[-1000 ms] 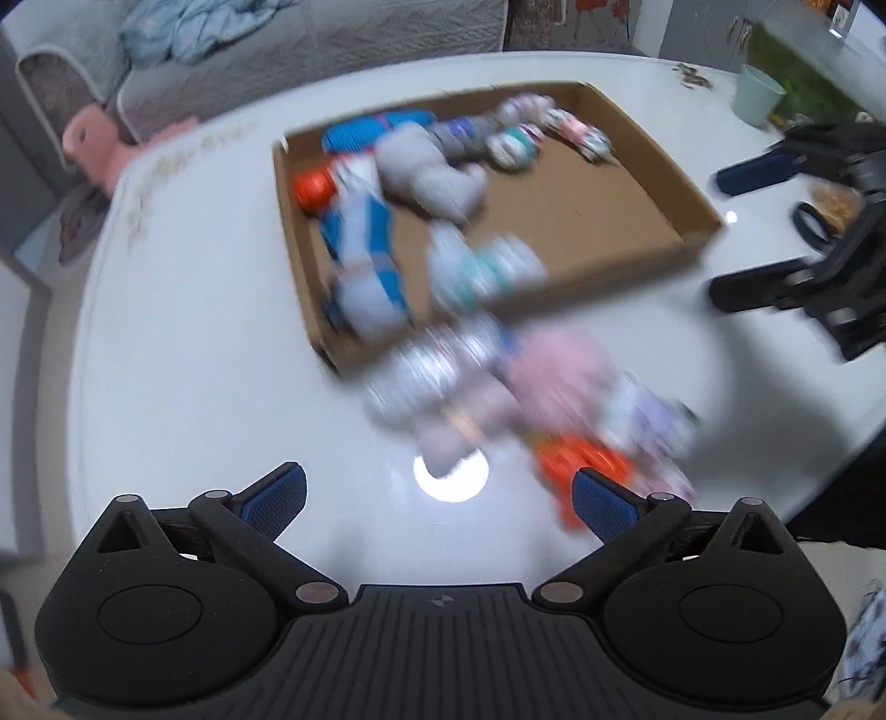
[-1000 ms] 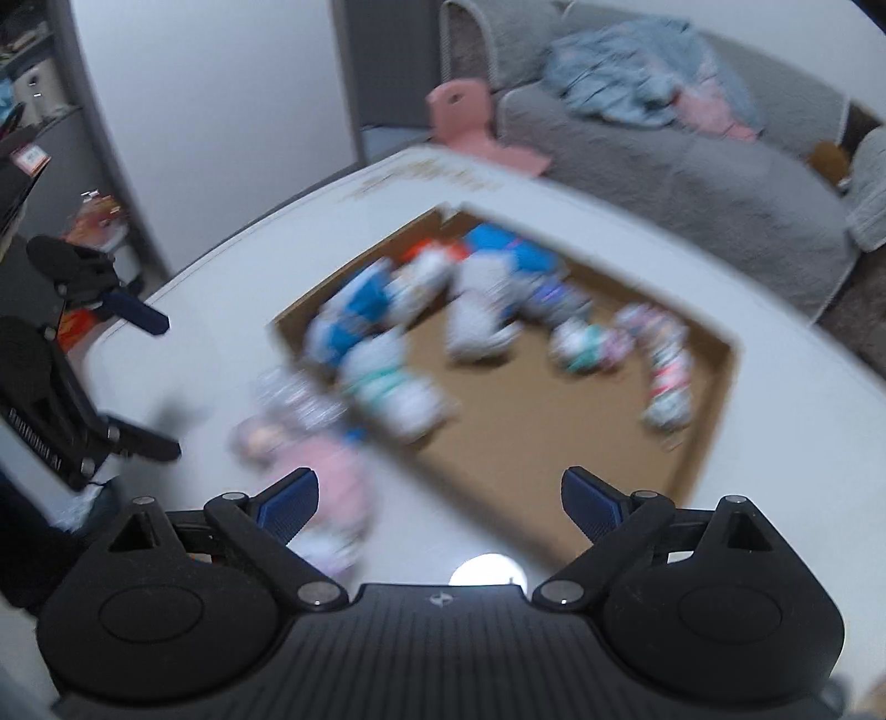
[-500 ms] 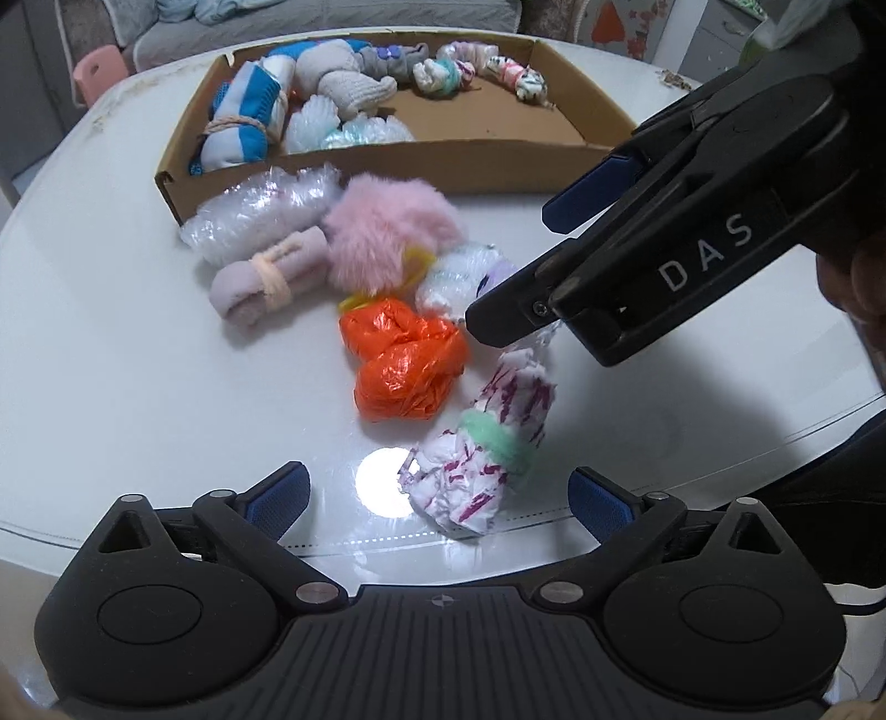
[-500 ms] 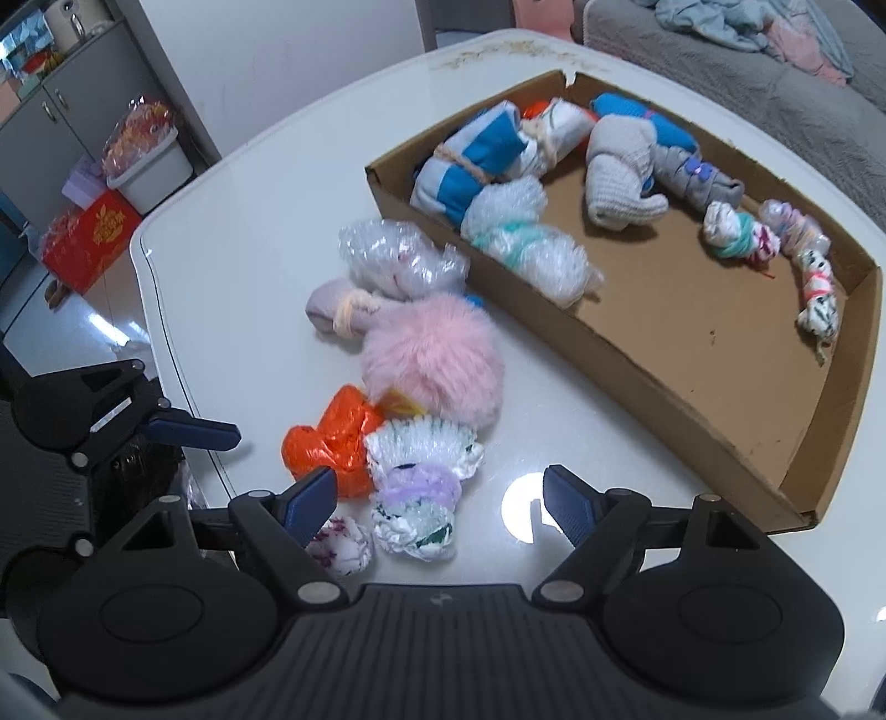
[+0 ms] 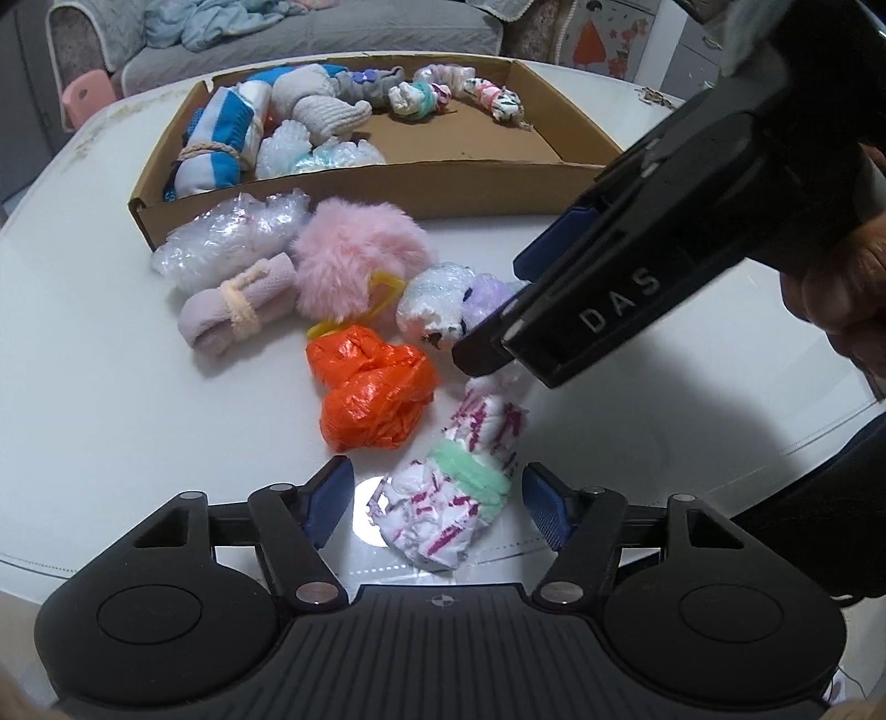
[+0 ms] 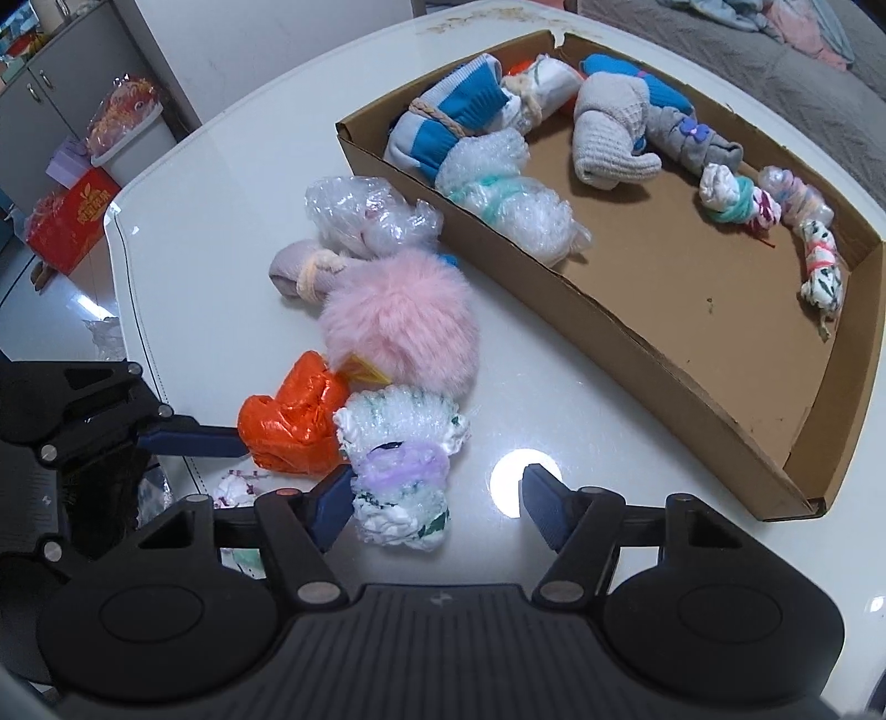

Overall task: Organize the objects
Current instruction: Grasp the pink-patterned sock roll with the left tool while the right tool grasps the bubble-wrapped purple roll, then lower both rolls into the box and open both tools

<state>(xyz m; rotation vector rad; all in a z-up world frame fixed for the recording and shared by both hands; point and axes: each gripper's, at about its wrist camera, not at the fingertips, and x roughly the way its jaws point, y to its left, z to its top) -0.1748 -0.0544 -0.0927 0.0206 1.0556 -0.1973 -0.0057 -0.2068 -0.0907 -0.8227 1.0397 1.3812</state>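
A cardboard tray holds several rolled bundles. Loose in front of it lie a bubble-wrap bundle, a tied grey roll, a pink fluffy ball, an orange plastic bundle and a white-and-purple bundle. My left gripper is open around a white-and-magenta bundle with a green band. My right gripper is open, with the white-and-purple bundle against its left finger.
The white round table ends close in front of both grippers. A sofa stands behind the tray. A cabinet, a red box and a bin stand on the floor to the left.
Both grippers have moved down and closer to the loose pile and narrowed a little. The left now straddles the white-and-magenta bundle; the right has reached the white-and-purple bundle.
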